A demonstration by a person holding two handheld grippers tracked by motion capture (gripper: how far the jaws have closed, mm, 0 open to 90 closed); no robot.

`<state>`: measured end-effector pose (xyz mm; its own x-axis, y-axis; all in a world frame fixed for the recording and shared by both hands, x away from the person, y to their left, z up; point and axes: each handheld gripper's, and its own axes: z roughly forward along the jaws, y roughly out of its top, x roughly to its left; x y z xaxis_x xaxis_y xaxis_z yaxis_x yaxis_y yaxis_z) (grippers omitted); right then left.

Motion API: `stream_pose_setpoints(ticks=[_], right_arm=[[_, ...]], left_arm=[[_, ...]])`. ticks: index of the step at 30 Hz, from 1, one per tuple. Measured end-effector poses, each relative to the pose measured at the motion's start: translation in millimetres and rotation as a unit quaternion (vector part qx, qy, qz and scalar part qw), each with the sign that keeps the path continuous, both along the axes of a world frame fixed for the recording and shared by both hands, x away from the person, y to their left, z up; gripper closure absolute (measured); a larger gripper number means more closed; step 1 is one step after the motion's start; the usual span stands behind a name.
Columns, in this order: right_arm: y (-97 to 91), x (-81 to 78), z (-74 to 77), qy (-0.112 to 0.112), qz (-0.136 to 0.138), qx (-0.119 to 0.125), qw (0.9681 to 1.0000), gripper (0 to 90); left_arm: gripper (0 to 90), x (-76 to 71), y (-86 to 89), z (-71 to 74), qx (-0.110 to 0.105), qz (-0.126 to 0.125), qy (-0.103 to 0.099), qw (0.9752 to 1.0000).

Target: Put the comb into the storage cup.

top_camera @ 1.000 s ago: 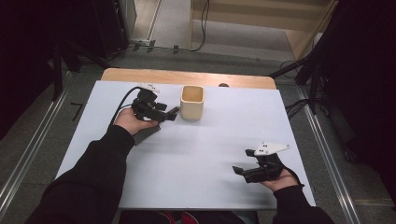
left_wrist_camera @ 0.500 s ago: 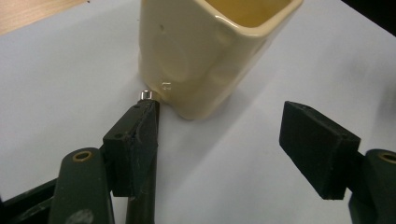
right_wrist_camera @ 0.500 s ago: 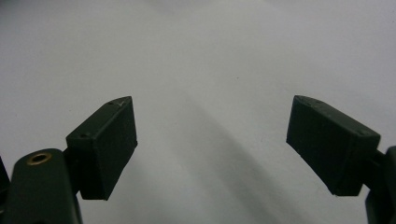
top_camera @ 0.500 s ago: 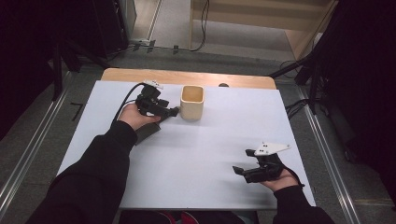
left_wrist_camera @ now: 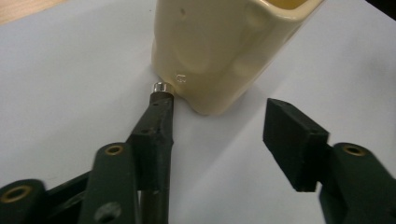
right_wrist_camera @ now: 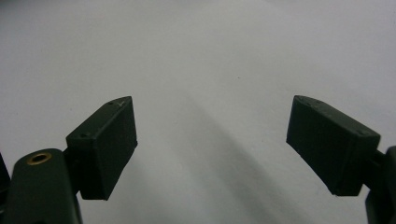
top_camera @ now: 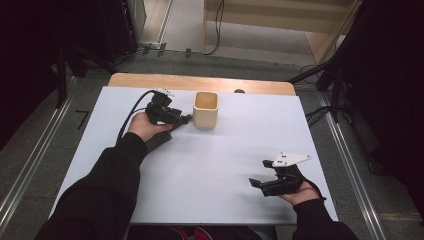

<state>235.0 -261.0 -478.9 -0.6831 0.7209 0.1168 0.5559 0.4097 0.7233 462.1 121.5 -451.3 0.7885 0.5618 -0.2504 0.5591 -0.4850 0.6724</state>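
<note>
From above, a cream cup (top_camera: 205, 109) stood at the far middle of a white table (top_camera: 220, 150). The left gripper (top_camera: 184, 120) sat just beside its left side; the right gripper (top_camera: 259, 176) rested near the front right, well apart.

In the left gripper view, the jaws were spread, one tip touching the cup's base.

In the right gripper view, the jaws were spread over bare table.

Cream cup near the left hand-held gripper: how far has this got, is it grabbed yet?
Not grabbed yet. Done: the left hand-held gripper has reached the cream cup, which stands upright on the white table. In hand: its jaws are open at the cup's base, one tip at or very near the wall. Left: closing on it and moving it. The right hand-held gripper rests open, apart from the cup.
</note>
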Motion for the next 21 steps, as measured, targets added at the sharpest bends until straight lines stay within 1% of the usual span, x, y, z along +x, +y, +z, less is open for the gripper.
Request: stream_pose_setpoints(ticks=[2,3,4,5,7,8,10,11,12,13,17,19,20,21], right_arm=[[0.0,0.6,-0.4,0.001,0.0,0.001,1.0,14.5],[0.1,0.8,-0.6,0.001,0.001,0.001,1.0,14.5],[0.1,0.8,-0.6,0.001,0.001,0.001,1.0,14.5],[0.2,0.6,-0.4,0.001,0.001,0.0,1.0,14.5],[0.1,0.6,-0.3,0.0,0.001,0.001,1.0,14.5],[-0.1,0.6,-0.3,-0.001,0.0,0.0,1.0,14.5],[-0.4,0.5,-0.1,-0.001,0.0,0.0,1.0,14.5],[-0.9,0.4,0.1,-0.001,0.0,0.0,1.0,14.6],[-1.3,0.5,0.0,-0.001,0.001,0.0,1.0,14.6],[-1.3,0.5,-0.1,-0.002,-0.001,0.001,1.0,14.6],[-1.8,0.7,0.0,-0.002,-0.002,0.001,1.0,14.6],[-1.7,0.6,0.1,-0.002,-0.002,0.001,1.0,14.6],[-1.7,0.6,0.1,-0.002,0.0,0.001,1.0,14.6],[-1.7,0.5,0.1,-0.002,0.0,0.001,1.0,14.6]], left_arm=[[54.2,-0.2,-1.5,-2.6,0.0,0.003,0.011,0.9999],[59.2,-0.2,-2.3,-3.8,0.003,0.008,0.017,0.9998],[64.9,-0.2,-2.3,-3.8,0.003,0.008,0.017,0.9998],[73.0,-0.2,-3.7,-7.3,0.001,0.003,0.024,0.9997],[85.8,-0.2,-4.5,-9.4,0.005,-0.002,0.026,0.9997],[90.0,0.4,-5.3,-13.0,0.017,-0.002,0.026,0.9995],[90.0,0.8,-5.7,-14.8,0.019,-0.002,0.025,0.9995],[90.0,1.6,-6.3,-17.4,0.025,0.0,0.024,0.9994],[90.0,2.6,-6.4,-18.6,0.024,-0.002,0.026,0.9994],[90.0,2.8,-7.4,-19.4,0.028,-0.001,0.022,0.9994],[90.0,3.8,-12.2,-24.7,0.043,-0.003,0.02,0.9989],[90.0,4.8,-13.5,-28.1,0.05,-0.003,0.021,0.9985],[90.0,4.8,-13.5,-28.1,0.05,-0.003,0.021,0.9985],[90.0,6.0,-14.2,-31.5,0.051,0.002,0.025,0.9984]])
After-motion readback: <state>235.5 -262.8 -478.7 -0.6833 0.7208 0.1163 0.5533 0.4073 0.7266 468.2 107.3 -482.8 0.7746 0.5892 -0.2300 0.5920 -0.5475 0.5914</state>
